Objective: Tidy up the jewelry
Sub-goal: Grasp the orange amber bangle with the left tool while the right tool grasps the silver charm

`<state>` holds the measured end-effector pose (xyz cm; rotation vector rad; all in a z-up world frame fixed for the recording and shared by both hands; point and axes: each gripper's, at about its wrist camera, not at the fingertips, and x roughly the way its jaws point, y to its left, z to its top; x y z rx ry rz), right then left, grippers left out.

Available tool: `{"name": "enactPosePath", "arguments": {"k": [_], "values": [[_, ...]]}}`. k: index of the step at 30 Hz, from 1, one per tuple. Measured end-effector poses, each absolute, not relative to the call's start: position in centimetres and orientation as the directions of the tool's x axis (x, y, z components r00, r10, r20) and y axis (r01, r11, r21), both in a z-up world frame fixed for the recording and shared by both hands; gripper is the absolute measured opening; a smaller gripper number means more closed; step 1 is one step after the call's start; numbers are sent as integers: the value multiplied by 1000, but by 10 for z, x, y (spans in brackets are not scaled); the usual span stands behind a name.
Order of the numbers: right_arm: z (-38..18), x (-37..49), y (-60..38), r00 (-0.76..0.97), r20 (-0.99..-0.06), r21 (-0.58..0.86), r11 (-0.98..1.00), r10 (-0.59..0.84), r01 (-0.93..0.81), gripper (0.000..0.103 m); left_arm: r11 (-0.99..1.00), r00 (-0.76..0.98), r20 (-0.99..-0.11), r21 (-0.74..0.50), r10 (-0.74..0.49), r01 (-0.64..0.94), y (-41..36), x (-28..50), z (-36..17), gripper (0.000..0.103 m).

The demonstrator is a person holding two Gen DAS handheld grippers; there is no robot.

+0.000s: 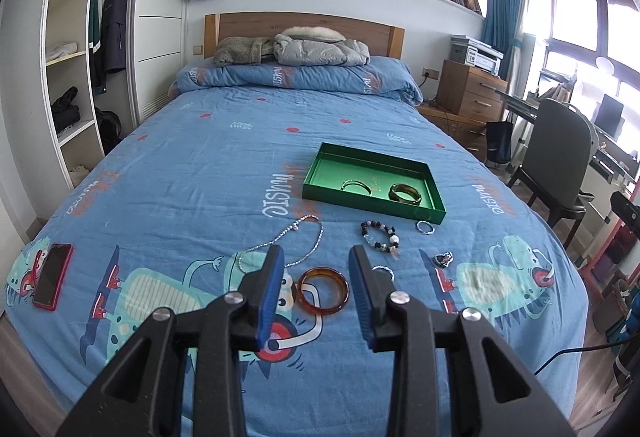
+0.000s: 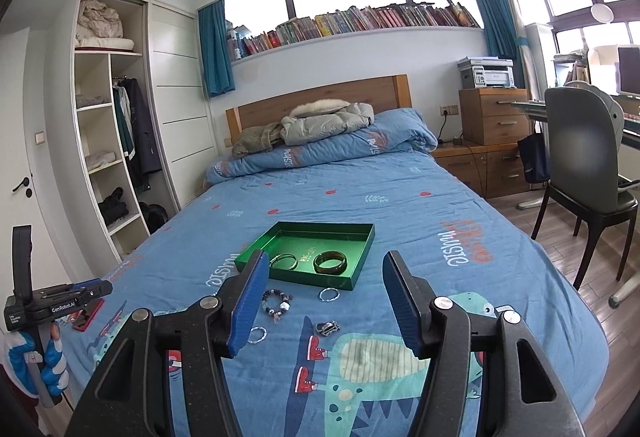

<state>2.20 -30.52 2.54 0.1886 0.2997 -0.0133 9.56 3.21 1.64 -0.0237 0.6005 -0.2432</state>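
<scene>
Left hand-held gripper (image 1: 316, 257): hovering, jaws parted, empty, framing amber bangle (image 1: 323, 291), likely next pick. Right hand-held gripper (image 2: 324, 269): gaping, gripping nothing. Green tray (image 1: 430, 215) on bed (image 1: 180, 165): collecting sorted pieces, already holding two bangles. Bead bracelet (image 1: 380, 237), chain necklace (image 1: 296, 241), rings: lying loose, awaiting transfer.
</scene>
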Motion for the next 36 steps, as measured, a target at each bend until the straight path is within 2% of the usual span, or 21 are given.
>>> {"name": "enactPosePath", "arguments": {"k": [1,6,12,21,28,33,36], "values": [[24,22,-303,954,-298,178,983,20,35,59,972,799,-555,-93,-231,216,35,94,16,38],[11,26,-294,943,-329,167,986,54,1,59,972,780,-583,-87,-228,219,40,98,3,38],[-17,53,-289,909,-401,192,981,116,-41,59,969,696,-683,-75,-222,235,31,118,-46,38],[-77,121,-276,827,-535,229,972,171,-54,59,973,565,-796,-127,-216,194,21,186,-115,38],[-134,183,-280,737,-660,230,973,148,11,59,974,514,-830,-153,-218,166,10,229,-154,38],[-157,218,-283,702,-695,244,969,154,30,59,973,491,-844,-148,-217,176,4,243,-173,37],[-166,233,-282,685,-714,242,969,145,47,54,974,505,-838,-126,-206,189,-1,246,-174,37]]}}
